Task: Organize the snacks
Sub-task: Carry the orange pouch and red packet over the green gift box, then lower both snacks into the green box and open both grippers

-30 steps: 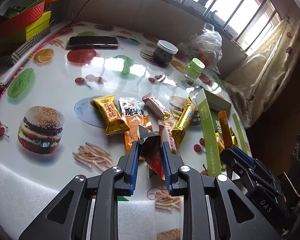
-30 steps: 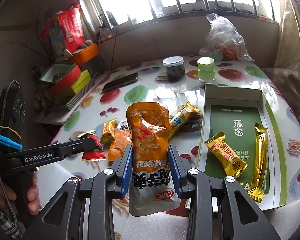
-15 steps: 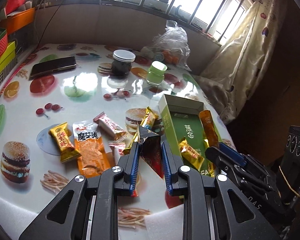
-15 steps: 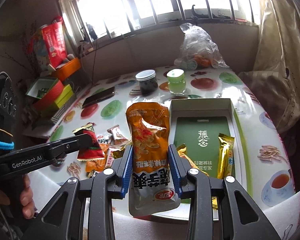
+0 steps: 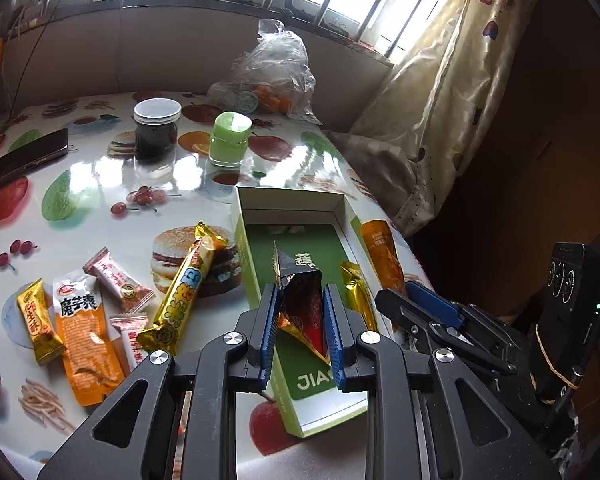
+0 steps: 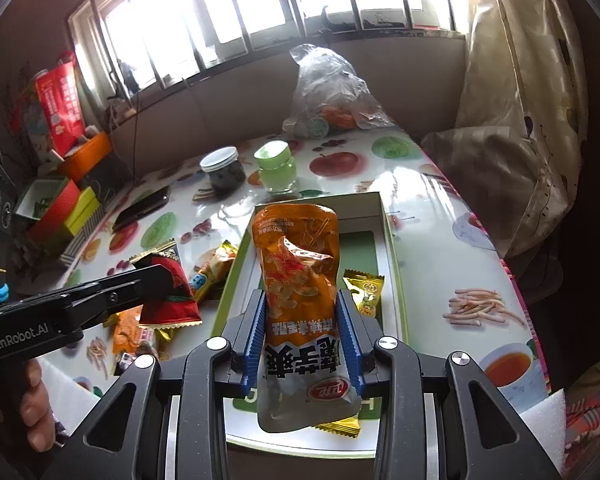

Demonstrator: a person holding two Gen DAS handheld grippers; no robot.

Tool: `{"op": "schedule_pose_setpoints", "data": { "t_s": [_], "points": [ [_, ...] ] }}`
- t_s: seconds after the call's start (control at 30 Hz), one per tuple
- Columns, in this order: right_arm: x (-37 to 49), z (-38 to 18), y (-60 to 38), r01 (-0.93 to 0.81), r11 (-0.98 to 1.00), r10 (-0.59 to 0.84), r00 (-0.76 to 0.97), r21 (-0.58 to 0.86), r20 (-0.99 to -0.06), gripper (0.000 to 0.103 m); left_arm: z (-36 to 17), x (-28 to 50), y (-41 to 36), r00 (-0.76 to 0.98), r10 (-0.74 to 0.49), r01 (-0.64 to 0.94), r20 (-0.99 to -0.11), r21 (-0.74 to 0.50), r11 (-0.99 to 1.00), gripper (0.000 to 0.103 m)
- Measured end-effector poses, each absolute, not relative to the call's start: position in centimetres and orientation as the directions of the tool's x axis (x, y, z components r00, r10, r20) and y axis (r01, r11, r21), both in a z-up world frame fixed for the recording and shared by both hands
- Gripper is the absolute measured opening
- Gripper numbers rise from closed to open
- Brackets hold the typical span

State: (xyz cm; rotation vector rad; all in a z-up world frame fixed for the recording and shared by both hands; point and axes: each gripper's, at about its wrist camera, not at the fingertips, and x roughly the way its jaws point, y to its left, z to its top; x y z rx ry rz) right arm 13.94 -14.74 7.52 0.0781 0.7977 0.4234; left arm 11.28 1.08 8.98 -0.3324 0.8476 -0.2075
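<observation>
left wrist view: the left gripper (image 5: 300, 326) pinches a red packet (image 5: 304, 304) above the green box (image 5: 246, 248). one gold snack (image 5: 358, 300) already lies inside the box. about six snacks (image 5: 182, 292) wait on the table (image 5: 80, 184) at 9 o'clock of the box.

right wrist view: the right gripper (image 6: 302, 332) pinches an orange pouch (image 6: 296, 264) over the box, with gold snacks (image 6: 366, 292) at 3 o'clock. i judge the task is less than half done.

Fruit-printed table (image 5: 80, 184) carries loose snacks (image 5: 86, 344), green box (image 5: 244, 256) (open), two jars (image 5: 156, 128).
</observation>
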Motion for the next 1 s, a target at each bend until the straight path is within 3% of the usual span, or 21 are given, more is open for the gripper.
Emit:
{"op": "schedule_pose_setpoints", "data": {
  "t_s": [0.6,1.0],
  "points": [
    [16.9,3.3,-15.4,-0.323,0.934,0.316,0.556,0.150,-0.768,0.034,4.7,13.3,-2.9,0.523,-0.336,0.093,-0.783,-0.340,0.936,0.023],
    [17.1,2.7,-14.5,-0.358,0.929,0.292,0.550,0.096,-0.782,0.037,3.4,13.7,-3.3,0.494,-0.311,0.067,-0.812,-0.322,0.945,0.024]
  ]
}}
